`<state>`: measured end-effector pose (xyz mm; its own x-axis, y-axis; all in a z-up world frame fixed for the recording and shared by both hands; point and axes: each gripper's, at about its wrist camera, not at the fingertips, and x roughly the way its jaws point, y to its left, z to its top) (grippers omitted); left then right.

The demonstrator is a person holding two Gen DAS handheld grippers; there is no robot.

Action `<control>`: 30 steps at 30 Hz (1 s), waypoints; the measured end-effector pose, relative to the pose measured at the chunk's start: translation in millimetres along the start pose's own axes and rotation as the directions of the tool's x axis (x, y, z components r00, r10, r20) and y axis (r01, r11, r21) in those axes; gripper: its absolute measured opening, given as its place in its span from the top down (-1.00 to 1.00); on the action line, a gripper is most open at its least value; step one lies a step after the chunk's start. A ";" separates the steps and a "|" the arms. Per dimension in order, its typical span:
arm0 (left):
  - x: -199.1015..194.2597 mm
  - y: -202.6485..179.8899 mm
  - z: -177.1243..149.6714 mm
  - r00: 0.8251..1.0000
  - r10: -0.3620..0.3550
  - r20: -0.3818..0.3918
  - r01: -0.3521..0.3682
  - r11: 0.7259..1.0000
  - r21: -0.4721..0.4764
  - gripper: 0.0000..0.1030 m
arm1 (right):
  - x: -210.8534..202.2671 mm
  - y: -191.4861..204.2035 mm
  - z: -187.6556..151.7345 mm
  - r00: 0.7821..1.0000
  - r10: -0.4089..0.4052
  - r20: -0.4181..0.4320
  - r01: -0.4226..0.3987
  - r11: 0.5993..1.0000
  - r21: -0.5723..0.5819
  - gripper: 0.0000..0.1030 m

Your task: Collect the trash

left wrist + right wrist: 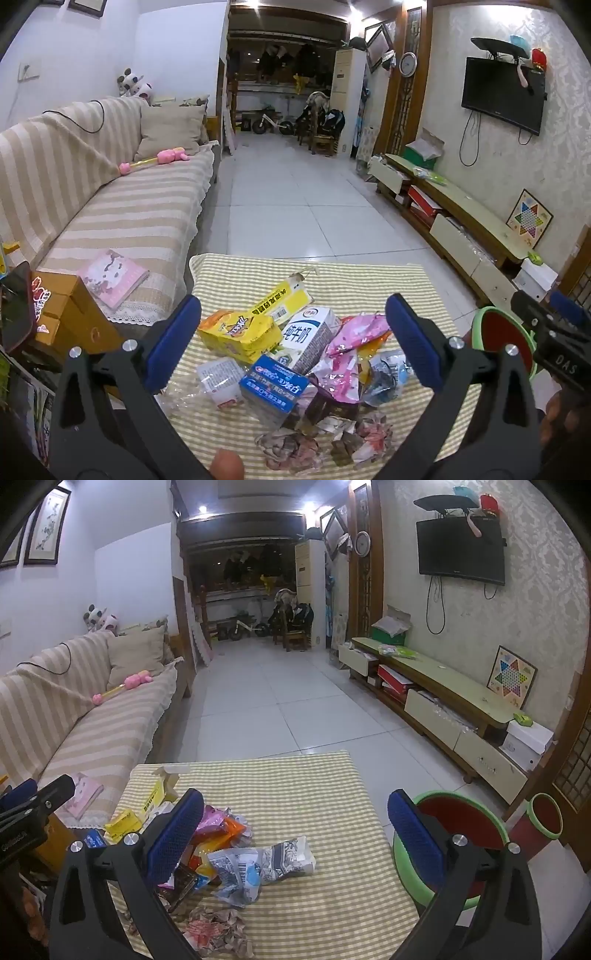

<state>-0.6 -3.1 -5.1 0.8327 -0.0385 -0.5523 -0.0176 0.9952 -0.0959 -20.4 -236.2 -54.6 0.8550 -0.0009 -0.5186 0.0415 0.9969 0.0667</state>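
Note:
A heap of trash lies on a table with a yellow checked cloth (369, 280): yellow cartons (240, 334), a white milk carton (306, 339), a blue box (275, 387), pink wrappers (351, 343) and crumpled paper (295, 448). My left gripper (293, 336) is open and empty above the heap. My right gripper (295, 829) is open and empty above the table, over a crumpled silver-blue wrapper (258, 867). A green bin with a red inside (458, 823) stands on the floor right of the table.
A striped sofa (122, 214) stands left of the table, with a pink notebook (112, 277) on it. Cardboard boxes (66, 314) sit at the left. A low TV cabinet (443, 698) lines the right wall. A second small green bin (545, 816) stands farther right.

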 end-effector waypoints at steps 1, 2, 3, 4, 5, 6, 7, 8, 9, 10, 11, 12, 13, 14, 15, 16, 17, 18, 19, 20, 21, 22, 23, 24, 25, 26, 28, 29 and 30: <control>-0.1 -1.1 -0.2 1.000 0.001 0.001 -0.001 1.000 0.002 -0.90 | 0.0 0.2 0.4 1.000 0.000 -0.001 0.000 1.000 -0.001 -0.86; -1.7 -1.6 1.1 1.000 0.000 0.000 0.000 1.000 0.002 -0.90 | 0.3 0.3 0.5 1.000 0.000 -0.001 0.000 1.000 -0.001 -0.86; -1.8 -1.3 1.1 1.000 0.001 -0.001 -0.001 1.000 0.002 -0.90 | 0.3 0.3 0.8 1.000 0.000 -0.001 0.000 1.000 0.001 -0.86; -1.9 -0.7 0.9 1.000 0.003 -0.001 -0.003 1.000 0.002 -0.90 | -2.9 1.2 3.6 1.000 -0.003 -0.001 0.003 1.000 0.003 -0.86; -2.5 -0.8 2.0 1.000 0.003 -0.002 -0.003 1.000 0.003 -0.90 | -3.2 1.0 3.8 1.000 -0.003 -0.001 0.003 1.000 0.004 -0.86; -3.1 -1.4 2.5 1.000 0.003 -0.002 -0.003 1.000 0.004 -0.90 | -4.2 0.8 4.1 1.000 -0.004 0.001 0.004 1.000 0.005 -0.86; -3.6 -1.6 2.8 1.000 0.003 -0.001 -0.003 1.000 0.003 -0.90 | -5.0 0.4 4.4 1.000 -0.005 0.004 0.005 1.000 0.006 -0.86; -3.4 -1.7 3.1 1.000 0.003 -0.001 -0.003 1.000 0.003 -0.90 | -6.2 -0.7 4.9 1.000 -0.004 0.005 0.004 1.000 0.007 -0.86; -2.9 -1.7 2.1 1.000 0.003 0.001 -0.003 1.000 0.004 -0.90 | -7.1 -1.3 5.4 1.000 -0.005 0.006 0.005 1.000 0.008 -0.86; -3.4 -2.5 2.4 1.000 0.003 0.002 -0.003 1.000 0.005 -0.90 | -8.1 -1.7 5.5 1.000 -0.005 0.007 0.005 1.000 0.010 -0.86; -3.5 -2.4 2.7 1.000 0.003 0.002 -0.003 1.000 0.004 -0.90 | -8.8 -2.1 5.6 1.000 -0.005 0.007 0.005 1.000 0.011 -0.86; -4.1 -2.6 3.0 1.000 0.003 0.002 -0.003 1.000 0.005 -0.90 | -9.0 -2.0 5.8 1.000 -0.005 0.007 0.004 1.000 0.011 -0.86; -4.5 -3.0 3.0 1.000 0.002 0.002 -0.002 1.000 0.006 -0.90 | -8.6 -1.9 5.7 1.000 -0.004 0.007 0.004 1.000 0.009 -0.86; -4.6 -3.2 3.0 1.000 0.003 0.002 -0.003 1.000 0.006 -0.90 | -8.4 -1.9 5.7 1.000 -0.004 0.006 0.004 1.000 0.008 -0.86; -4.7 -3.4 2.9 1.000 0.003 0.002 -0.004 1.000 0.006 -0.90 | -8.5 -2.0 5.8 1.000 -0.004 0.006 0.004 1.000 0.008 -0.86; -4.7 -3.0 2.9 1.000 0.003 0.002 -0.003 1.000 0.006 -0.90 | -8.6 -2.2 5.8 1.000 -0.004 0.006 0.004 1.000 0.009 -0.86; -4.8 -2.8 3.1 1.000 0.002 0.002 -0.003 1.000 0.005 -0.90 | -9.0 -2.4 5.9 1.000 -0.004 0.007 0.004 1.000 0.009 -0.86; -4.7 -2.8 3.1 1.000 0.002 0.002 -0.002 1.000 0.005 -0.90 | -8.4 -2.1 5.8 1.000 -0.003 0.006 0.003 1.000 0.009 -0.86; -4.9 -3.2 3.1 1.000 0.002 0.002 -0.002 1.000 0.006 -0.90 | -8.5 -2.1 5.8 1.000 -0.004 0.006 0.004 1.000 0.008 -0.86; -5.0 -3.5 3.0 1.000 0.003 0.003 -0.003 1.000 0.006 -0.90 | -8.5 -2.2 5.6 1.000 -0.004 0.006 0.004 1.000 0.008 -0.86; -5.0 -3.7 3.1 1.000 0.003 0.003 -0.003 1.000 0.006 -0.90 | -9.2 -2.5 5.8 1.000 -0.004 0.006 0.004 1.000 0.009 -0.86; -4.9 -3.5 3.0 1.000 0.003 0.003 -0.003 1.000 0.006 -0.90 | -9.3 -2.7 5.7 1.000 -0.004 0.006 0.004 1.000 0.010 -0.86; -4.7 -3.3 3.1 1.000 0.003 0.003 -0.003 1.000 0.006 -0.90 | -9.2 -2.3 5.9 1.000 -0.004 0.007 0.004 1.000 0.010 -0.86; -4.7 -3.4 3.1 1.000 0.003 0.003 -0.003 1.000 0.005 -0.90 | -9.6 -1.6 7.1 1.000 -0.005 0.006 0.005 1.000 0.011 -0.86; -4.9 -3.6 3.1 1.000 0.003 0.003 -0.003 1.000 0.005 -0.90 | -8.9 -1.6 6.7 1.000 -0.005 0.006 0.005 1.000 0.010 -0.86; -5.0 -3.8 3.1 1.000 0.003 0.003 -0.003 1.000 0.005 -0.90 | -9.4 -1.6 6.9 1.000 -0.005 0.007 0.005 1.000 0.010 -0.86; -4.8 -4.0 2.9 1.000 0.004 0.003 -0.004 1.000 0.006 -0.90 | -9.5 -1.8 7.0 1.000 -0.005 0.006 0.005 1.000 0.009 -0.86; -4.9 -4.1 3.0 1.000 0.004 0.002 -0.004 1.000 0.006 -0.90 | -9.4 -2.0 6.7 1.000 -0.004 0.006 0.004 1.000 0.010 -0.86; -4.6 -3.6 2.8 1.000 0.003 0.003 -0.003 1.000 0.006 -0.90 | -9.6 -2.1 6.8 1.000 -0.004 0.006 0.004 1.000 0.011 -0.86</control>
<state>-2.9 -6.2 0.1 0.8341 -0.0354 -0.5505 -0.0169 0.9958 -0.0896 -25.2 -238.8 -44.0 0.8578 -0.0057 -0.5139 0.0506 0.9960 0.0735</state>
